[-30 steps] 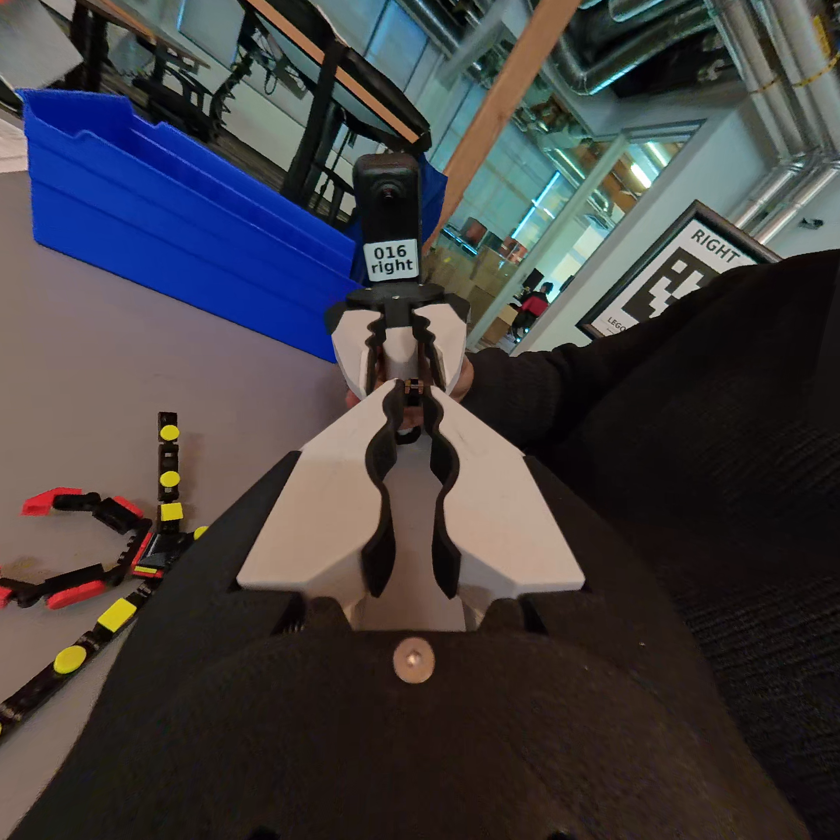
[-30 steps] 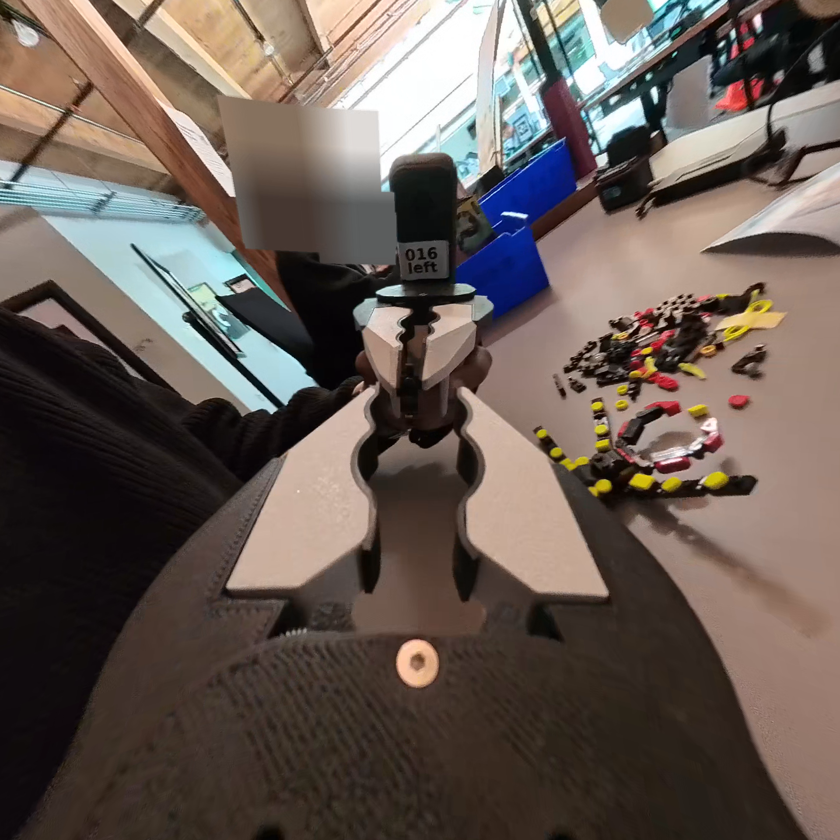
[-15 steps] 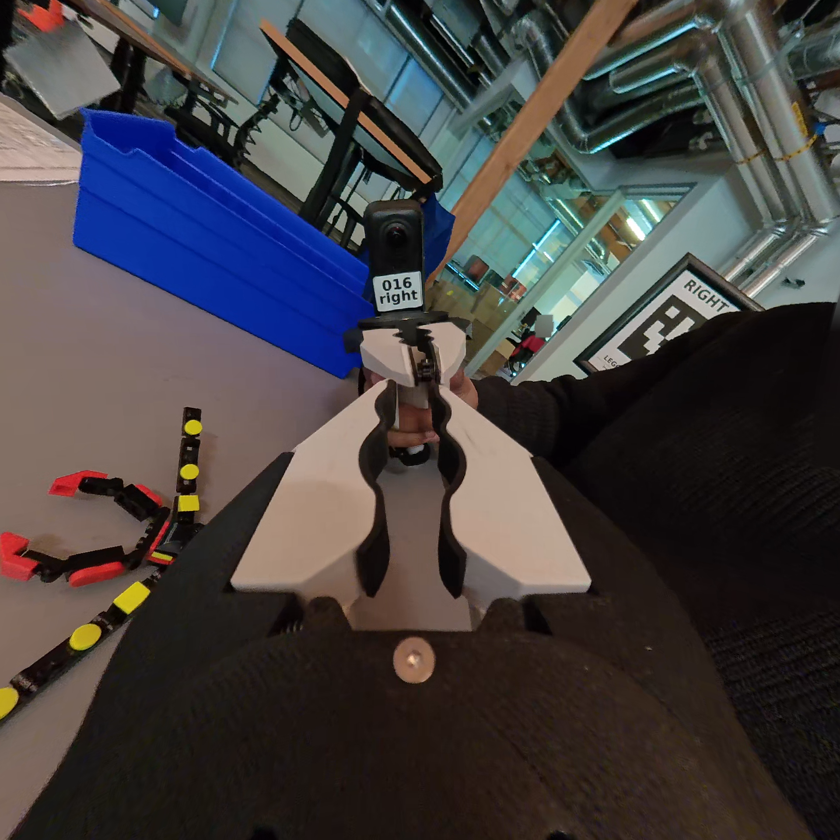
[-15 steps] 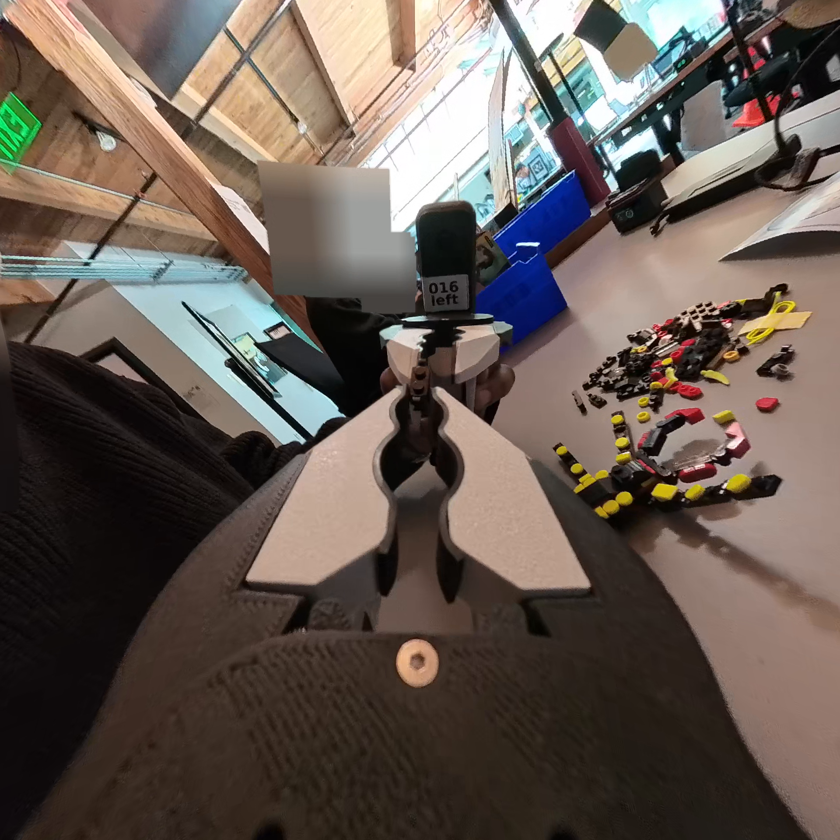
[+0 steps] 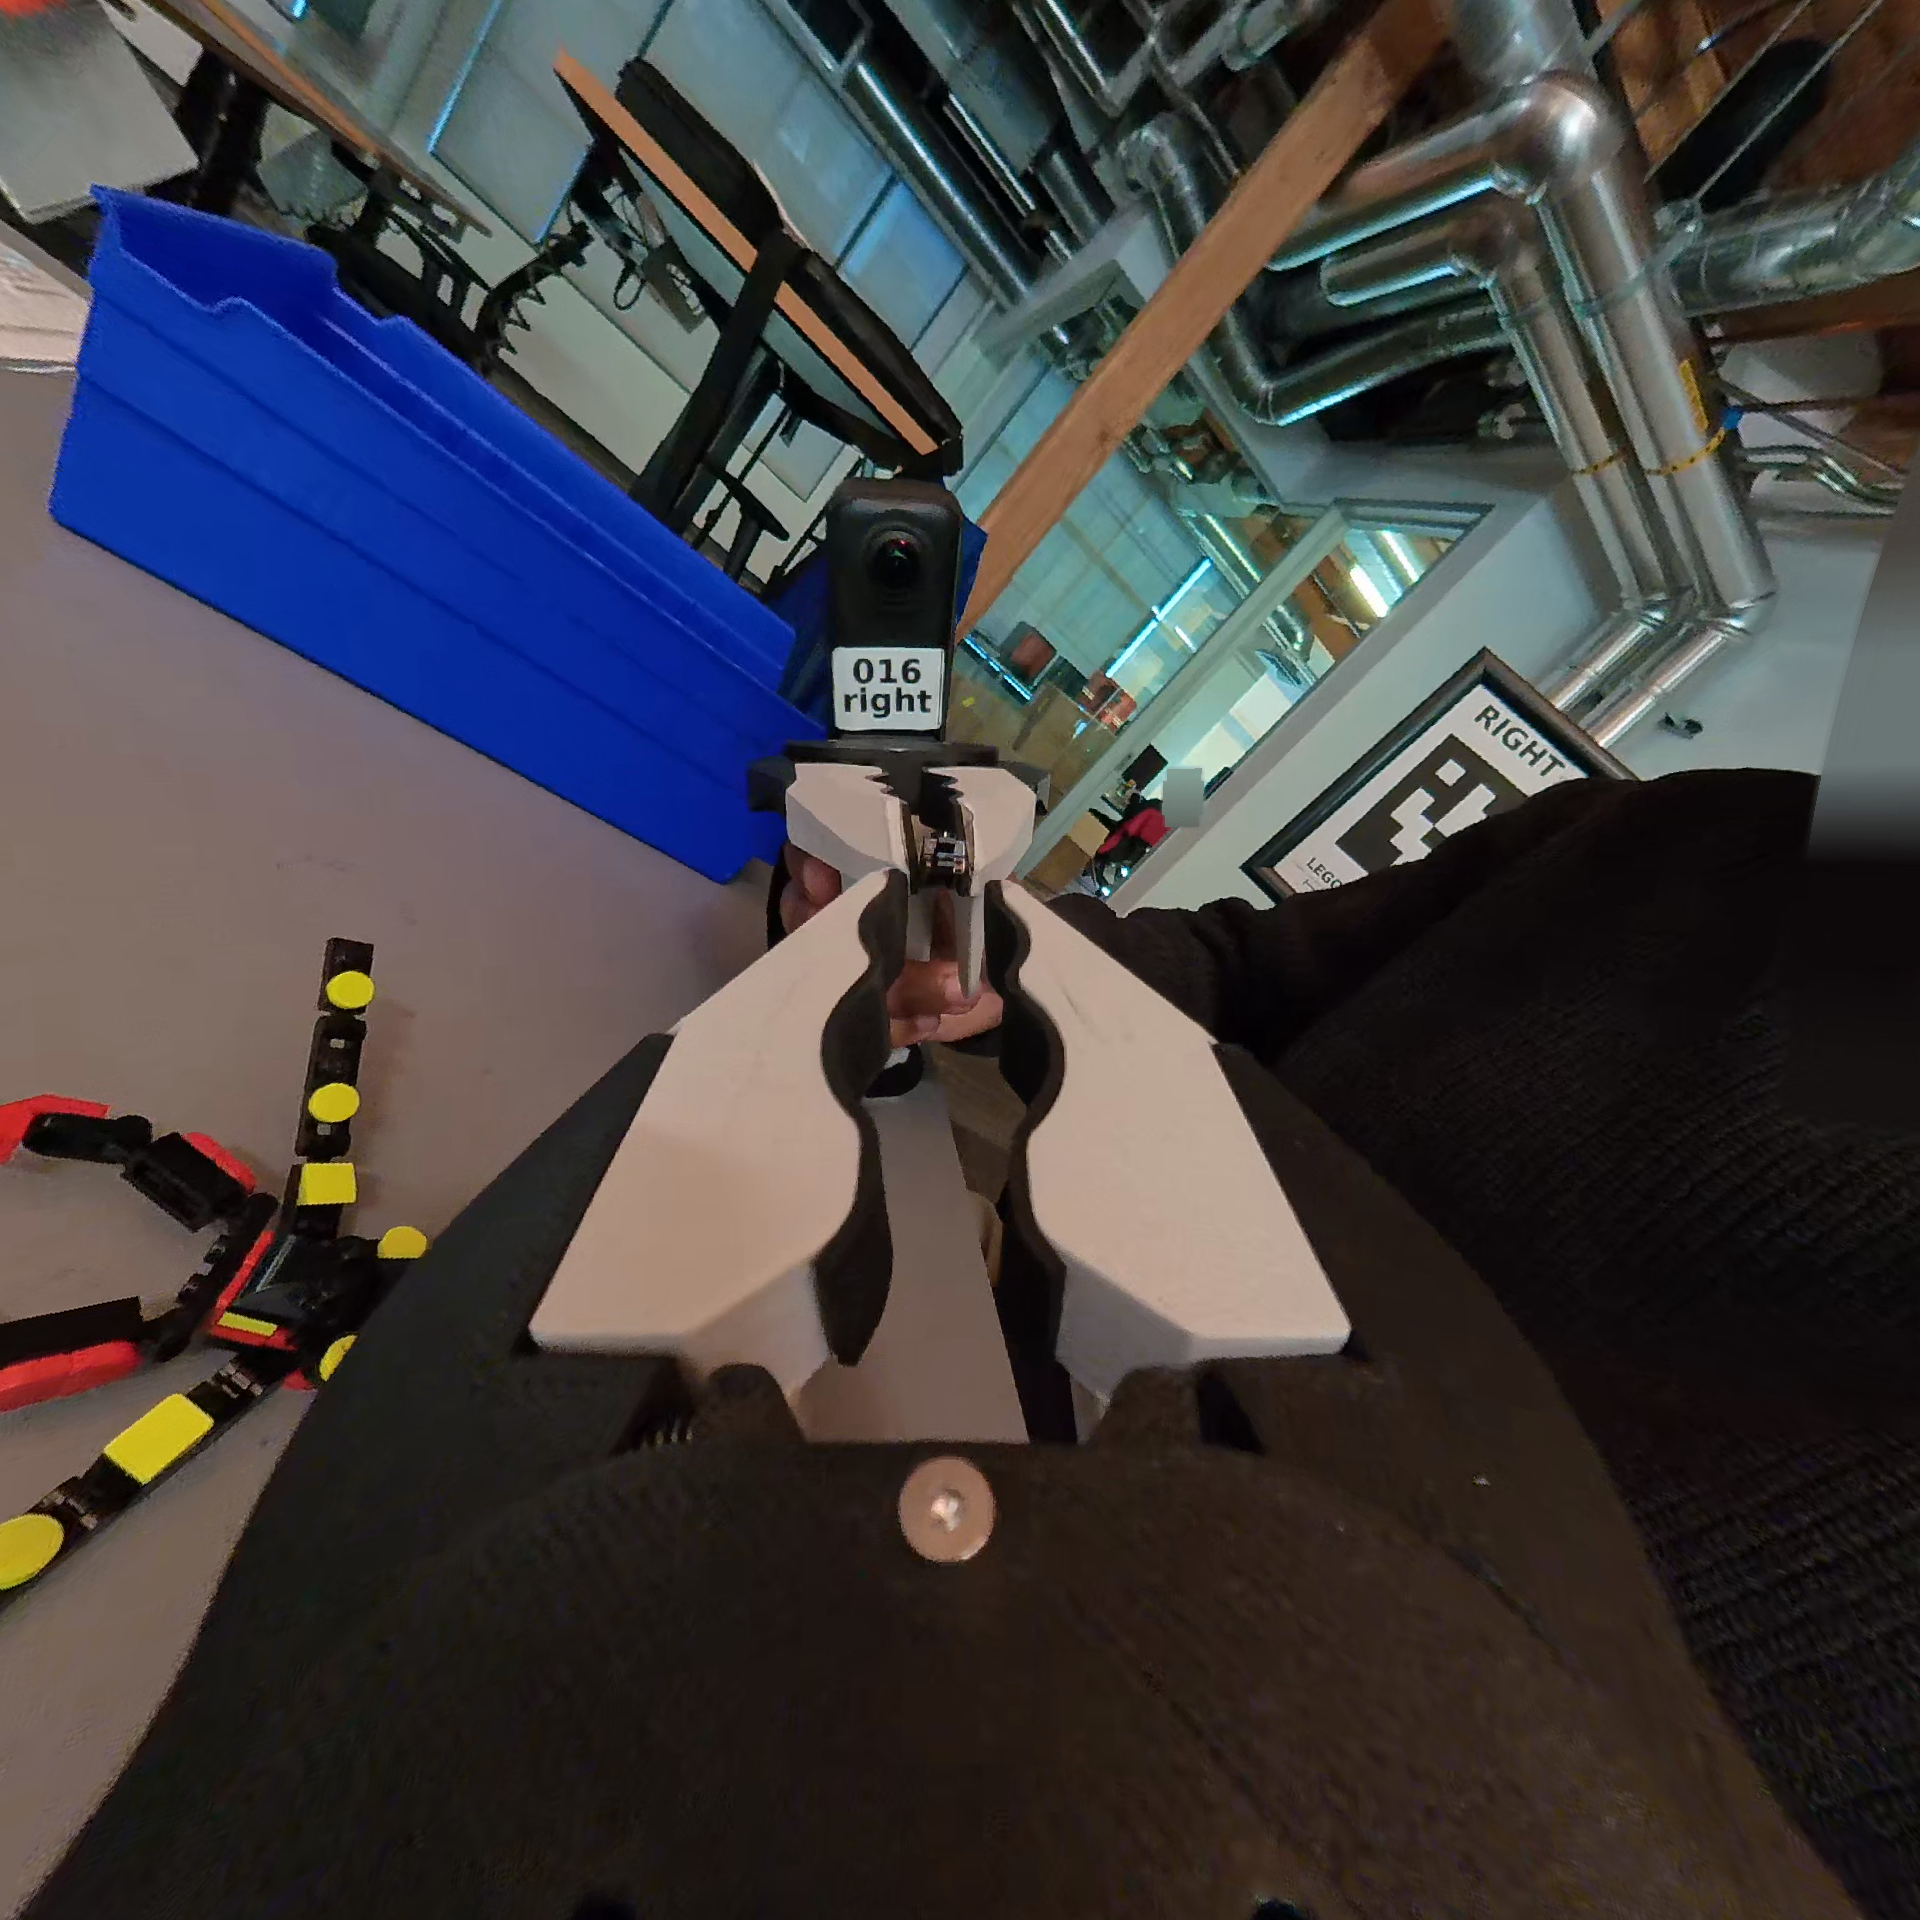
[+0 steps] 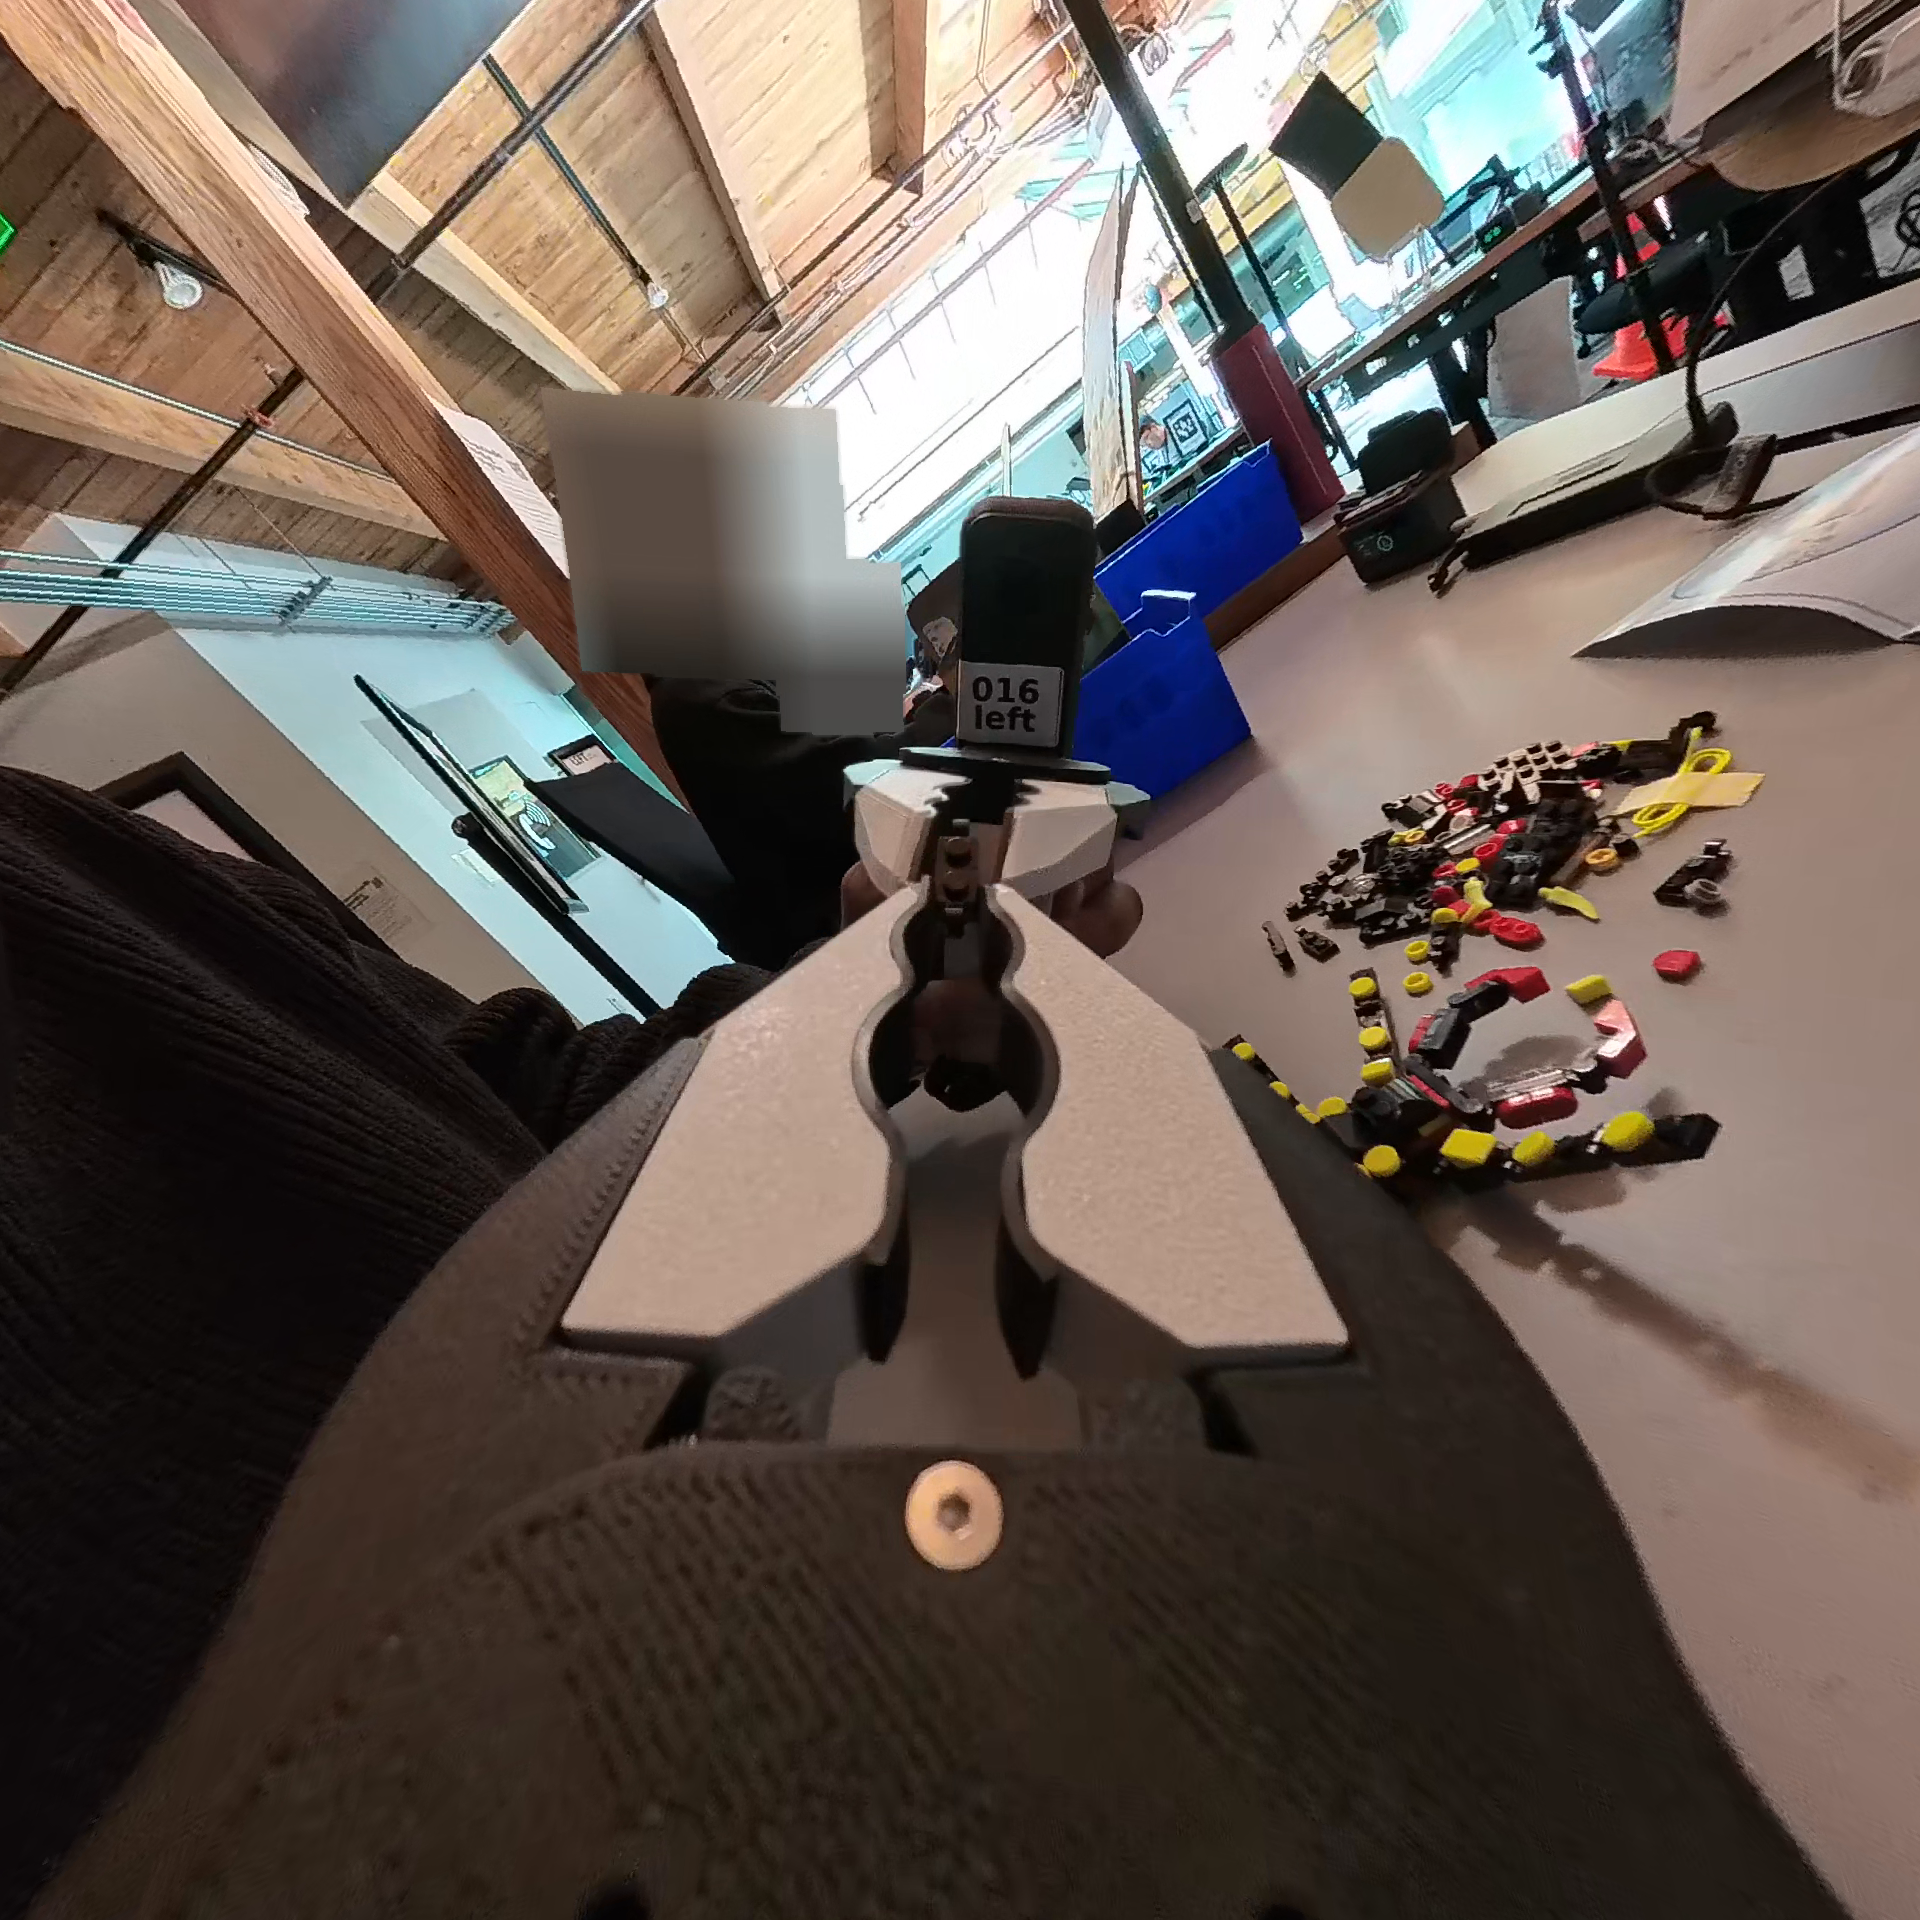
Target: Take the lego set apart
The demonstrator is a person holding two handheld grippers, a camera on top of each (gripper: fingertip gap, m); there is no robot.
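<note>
My right gripper is shut on a small black lego piece, held in the air above the table. The left wrist view shows that piece between the right gripper's jaws. My left gripper faces it tip to tip. Its jaws stand slightly apart with nothing between them. The partly dismantled lego set, black with red and yellow parts, lies on the grey table right of the grippers. It also shows at the lower left of the left wrist view.
A pile of loose black, red and yellow pieces lies beyond the set. Blue bins stand at the table's far side. Papers lie at the far right. A person's dark sleeve fills the right of the left wrist view. Both grippers' tips are close together, under 4 cm apart.
My right gripper went from wide open to shut on the small black piece. My left gripper's jaws parted and let the piece go. Both grippers tilted upward a little.
</note>
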